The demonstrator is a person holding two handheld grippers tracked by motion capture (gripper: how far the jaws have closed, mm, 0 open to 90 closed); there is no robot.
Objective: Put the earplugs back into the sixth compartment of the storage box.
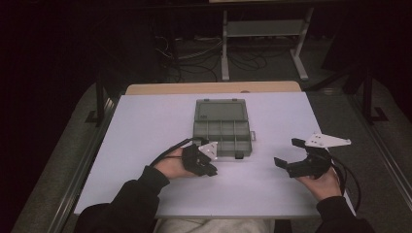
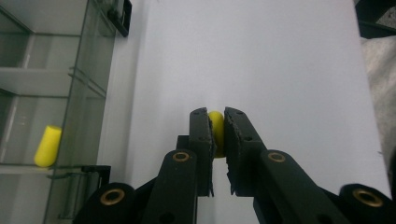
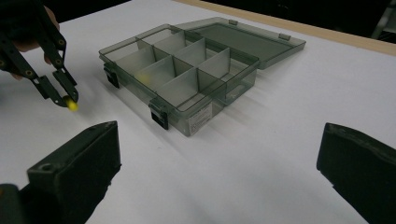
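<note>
The left claw is clamped on a yellow earplug just above the bench; lift it gently over the organizer box wall before releasing. The right claw stands wide apart, empty.

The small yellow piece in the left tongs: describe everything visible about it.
The small yellow rounded piece looks like soft foam or plastic, smooth and matte, with a domed end poking out past the tips. It is clamped between the two black jaws of the left tongs, which press on both its sides, and it is held close over the white table, beside the open grey compartment box. Its lower part is hidden between the jaws.
</note>
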